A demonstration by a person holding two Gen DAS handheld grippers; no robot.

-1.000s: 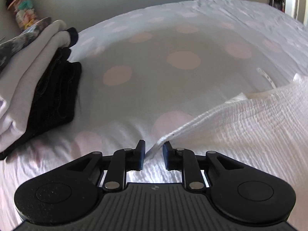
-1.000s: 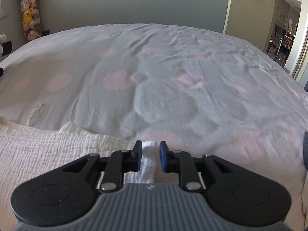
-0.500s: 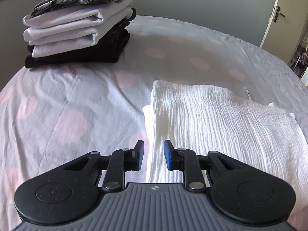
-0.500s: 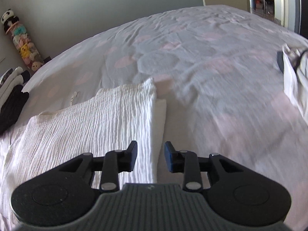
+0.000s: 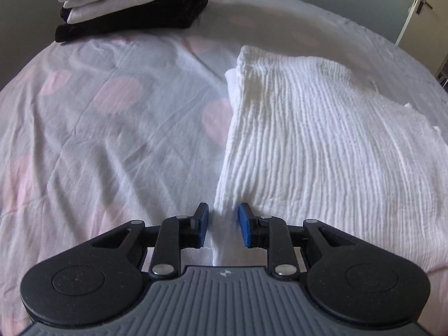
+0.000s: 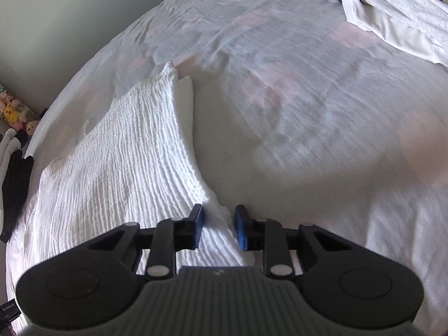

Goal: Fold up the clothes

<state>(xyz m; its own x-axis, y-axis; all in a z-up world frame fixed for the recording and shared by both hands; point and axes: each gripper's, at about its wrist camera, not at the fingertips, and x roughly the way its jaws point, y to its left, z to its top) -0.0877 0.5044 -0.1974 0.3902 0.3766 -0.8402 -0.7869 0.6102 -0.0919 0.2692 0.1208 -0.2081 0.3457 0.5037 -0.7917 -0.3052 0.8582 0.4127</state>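
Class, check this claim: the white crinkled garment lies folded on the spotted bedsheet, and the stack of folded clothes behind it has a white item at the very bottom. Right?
Not quite. In the left wrist view the stack of folded clothes has a black item at the bottom; the white ones lie above. The white crinkled garment does lie folded on the spotted bedsheet.

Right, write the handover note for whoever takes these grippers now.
Left gripper: jaws apart astride the white crinkled garment's near left corner, not visibly pinching.
Right gripper: jaws closing, the garment's other near corner between them; grip unclear.
Garment lies doubled over, flat on the bed.
Done: folded stack beyond it.
To do: finish this garment, stack it, then the unfolded pile.
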